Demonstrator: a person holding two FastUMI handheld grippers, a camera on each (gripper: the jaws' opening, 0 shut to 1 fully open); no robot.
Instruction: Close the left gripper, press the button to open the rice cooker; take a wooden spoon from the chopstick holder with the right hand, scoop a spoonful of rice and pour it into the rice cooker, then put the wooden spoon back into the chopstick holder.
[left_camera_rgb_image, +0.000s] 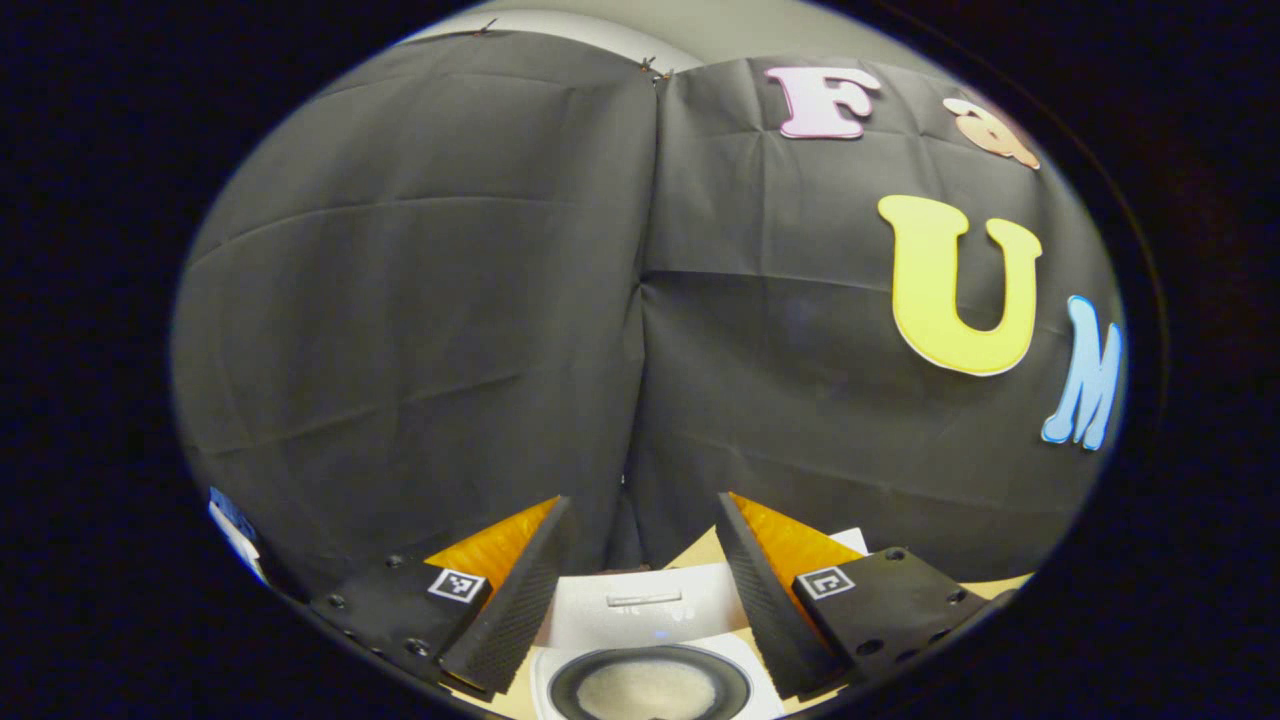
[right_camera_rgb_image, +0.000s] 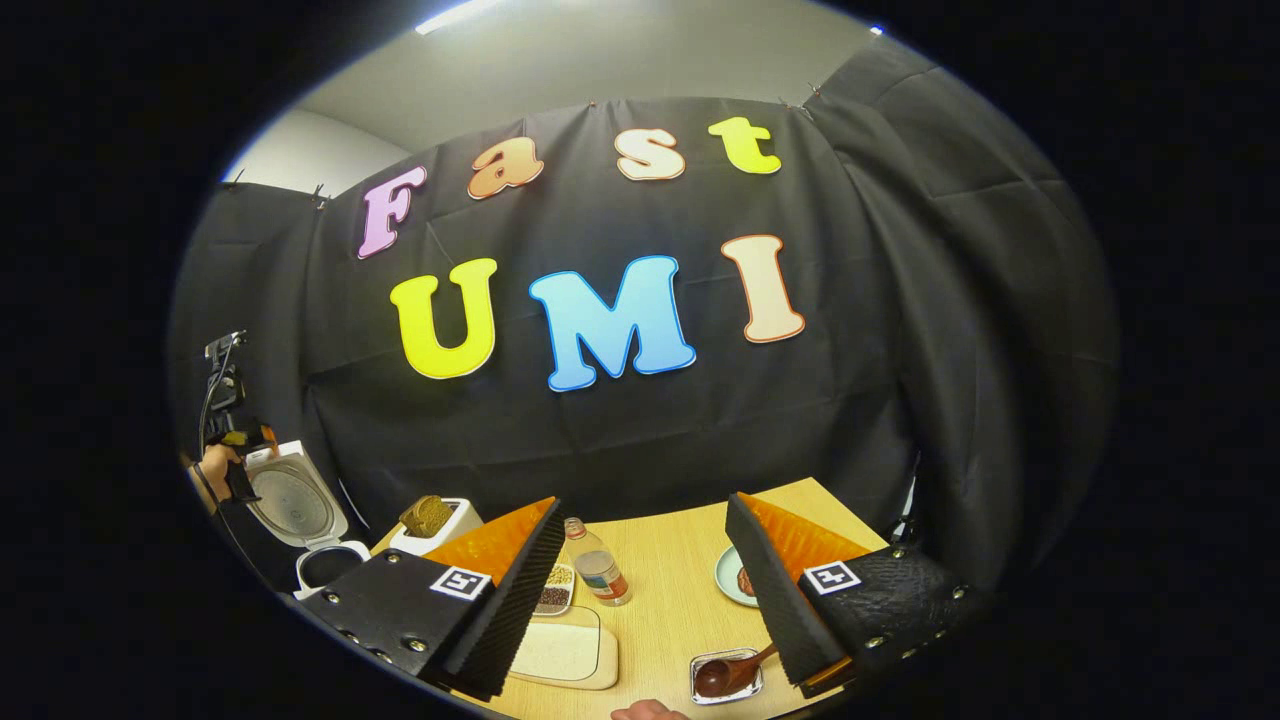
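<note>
The white rice cooker (right_camera_rgb_image: 318, 560) stands at the table's far left with its lid (right_camera_rgb_image: 290, 500) raised. In the left gripper view I look down into its pot (left_camera_rgb_image: 648, 690), which holds pale rice, with the lid (left_camera_rgb_image: 650, 605) behind it. My left gripper (left_camera_rgb_image: 642, 505) hangs open above the cooker with nothing between its fingers; in the right gripper view it sits beside the lid (right_camera_rgb_image: 228, 430), held by a hand (right_camera_rgb_image: 212, 462). My right gripper (right_camera_rgb_image: 643, 503) is open and empty over the table. The wooden spoon (right_camera_rgb_image: 728, 673) lies in a small metal tray (right_camera_rgb_image: 700, 690) just left of the right finger.
On the wooden table (right_camera_rgb_image: 670, 600) are a flat dish of white rice (right_camera_rgb_image: 560, 650), a small bottle (right_camera_rgb_image: 600, 575), a tray of beans (right_camera_rgb_image: 553, 590), a plate (right_camera_rgb_image: 730, 578) and a white box with a brown object (right_camera_rgb_image: 430, 520). Black cloth walls stand close behind.
</note>
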